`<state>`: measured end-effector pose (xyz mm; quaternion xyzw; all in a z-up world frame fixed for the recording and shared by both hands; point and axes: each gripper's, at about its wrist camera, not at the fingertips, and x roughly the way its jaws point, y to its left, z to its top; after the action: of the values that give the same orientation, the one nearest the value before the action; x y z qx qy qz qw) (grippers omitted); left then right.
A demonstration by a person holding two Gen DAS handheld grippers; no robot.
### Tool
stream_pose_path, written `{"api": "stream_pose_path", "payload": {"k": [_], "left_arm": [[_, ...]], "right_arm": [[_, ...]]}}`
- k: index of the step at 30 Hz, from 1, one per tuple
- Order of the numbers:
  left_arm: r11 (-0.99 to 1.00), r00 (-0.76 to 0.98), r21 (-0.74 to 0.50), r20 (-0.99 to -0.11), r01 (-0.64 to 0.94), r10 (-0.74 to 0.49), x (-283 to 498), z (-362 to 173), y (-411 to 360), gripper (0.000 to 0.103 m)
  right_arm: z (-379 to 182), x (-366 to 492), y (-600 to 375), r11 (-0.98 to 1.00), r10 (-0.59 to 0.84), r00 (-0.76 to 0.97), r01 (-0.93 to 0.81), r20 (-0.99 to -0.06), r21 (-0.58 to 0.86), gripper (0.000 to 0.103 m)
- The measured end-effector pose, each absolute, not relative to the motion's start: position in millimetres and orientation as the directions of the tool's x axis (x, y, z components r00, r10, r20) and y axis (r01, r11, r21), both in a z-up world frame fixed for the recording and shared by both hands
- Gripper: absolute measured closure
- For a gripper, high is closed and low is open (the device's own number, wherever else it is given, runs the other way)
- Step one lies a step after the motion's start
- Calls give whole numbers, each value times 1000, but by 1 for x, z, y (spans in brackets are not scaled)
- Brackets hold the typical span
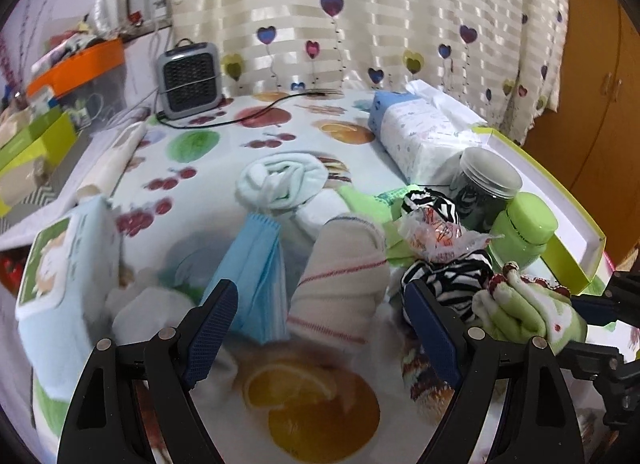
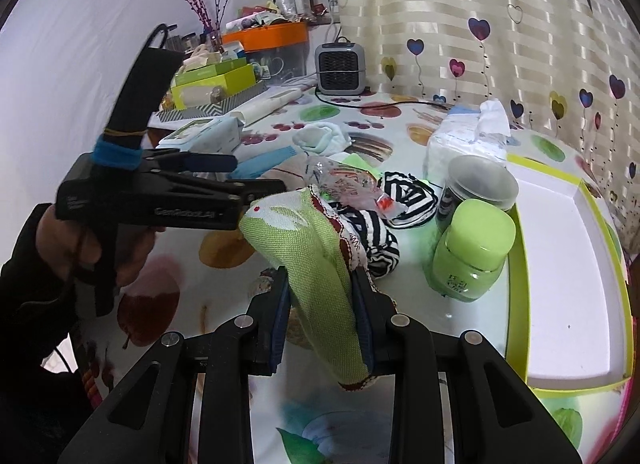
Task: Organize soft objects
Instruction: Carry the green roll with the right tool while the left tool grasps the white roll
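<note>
Green cloth (image 1: 528, 312) hangs at the right edge of the left wrist view; the left gripper (image 1: 320, 328) is spread wide above the table (image 1: 320, 404), empty. Right wrist view: the right gripper (image 2: 322, 324) pinches the green cloth (image 2: 312, 264) beside the green bottle (image 2: 472, 252).

I see a cream striped curtain (image 1: 320, 3) with heart motifs behind the table (image 1: 224, 131), whose cloth is fruit-printed. White wall (image 2: 80, 43) at left, wooden cabinet (image 1: 600, 103) at right. Lighting even.
</note>
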<state>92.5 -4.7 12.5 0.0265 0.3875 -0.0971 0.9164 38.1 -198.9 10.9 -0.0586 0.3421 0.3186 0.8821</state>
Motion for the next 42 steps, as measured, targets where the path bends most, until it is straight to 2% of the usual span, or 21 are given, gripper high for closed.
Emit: {"api": "stream_pose_path", "payload": {"k": [4, 6, 8, 10, 13, 29, 42], "left_arm": [[976, 681, -1, -716, 218, -153, 101, 11, -11, 18], [974, 677, 12, -720, 228, -150, 103, 9, -14, 26], [972, 661, 23, -737, 234, -142, 107, 4, -17, 42], [970, 646, 17, -748, 242, -148, 109, 1, -19, 52], [970, 656, 24, -741, 243, -145, 104, 3, -20, 54], [972, 699, -144, -675, 187, -235, 41, 29, -3, 54], [961, 707, -161, -652, 224, -274, 14, 42, -15, 54]], "right_arm": [[10, 41, -202, 794, 522, 564, -595, -639, 124, 72], [10, 42, -204, 797, 521, 566, -591, -639, 127, 72], [9, 43, -206, 797, 526, 564, -589, -636, 137, 72], [8, 43, -207, 799, 527, 566, -585, -634, 141, 72], [8, 42, -208, 800, 528, 569, -582, -631, 144, 72], [16, 33, -215, 814, 549, 591, -540, -591, 216, 72], [25, 24, -214, 851, 504, 636, -480, -585, 212, 72]]}}
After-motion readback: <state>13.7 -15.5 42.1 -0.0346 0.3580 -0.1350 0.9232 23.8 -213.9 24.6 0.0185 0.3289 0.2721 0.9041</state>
